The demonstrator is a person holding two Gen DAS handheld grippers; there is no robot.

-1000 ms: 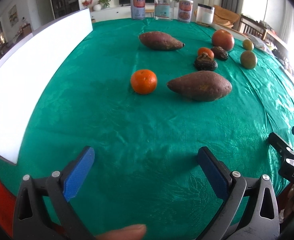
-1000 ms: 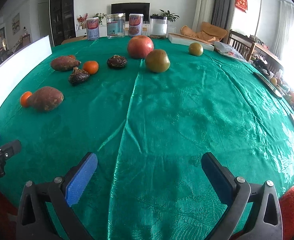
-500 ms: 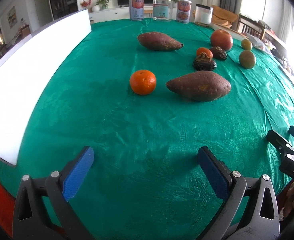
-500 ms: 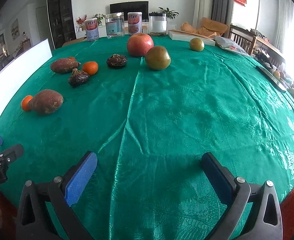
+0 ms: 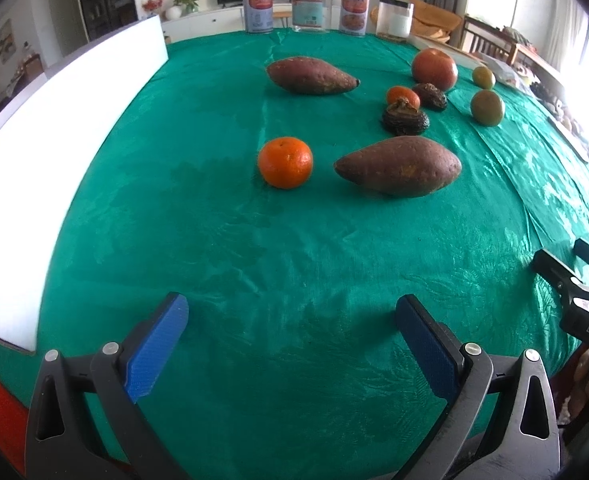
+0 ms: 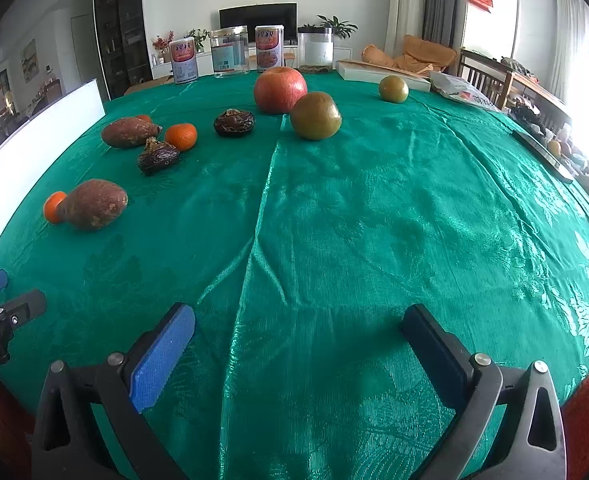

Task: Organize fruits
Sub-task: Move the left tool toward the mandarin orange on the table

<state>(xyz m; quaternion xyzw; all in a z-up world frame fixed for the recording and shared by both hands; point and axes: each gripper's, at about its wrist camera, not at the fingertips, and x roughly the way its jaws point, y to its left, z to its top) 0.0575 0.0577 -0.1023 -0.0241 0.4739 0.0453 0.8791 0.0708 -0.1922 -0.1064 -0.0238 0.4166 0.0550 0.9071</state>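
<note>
On the green tablecloth [image 5: 214, 240] lie an orange mandarin [image 5: 285, 162], a sweet potato [image 5: 398, 165] beside it, a second sweet potato [image 5: 310, 76] farther back, a second mandarin [image 5: 403, 96], two dark wrinkled fruits [image 5: 405, 119] [image 5: 430, 95], a red apple [image 5: 434, 69] and two green fruits [image 5: 487, 107] [image 5: 483, 77]. The right wrist view shows the apple [image 6: 280, 90], a green fruit [image 6: 315, 116] and the near sweet potato [image 6: 93, 203]. My left gripper [image 5: 292, 340] is open and empty near the table's front edge. My right gripper [image 6: 298, 344] is open and empty, also at the front edge.
A white board [image 5: 54, 120] stands along the table's left side. Several tins and jars [image 5: 308, 8] stand at the far edge. A flat white box [image 6: 382, 74] and a bag [image 6: 462, 92] lie at the back right. Chairs stand beyond the right edge.
Both grippers have shifted only slightly; the views have tilted a little. No fruit has moved. Both stay open.
</note>
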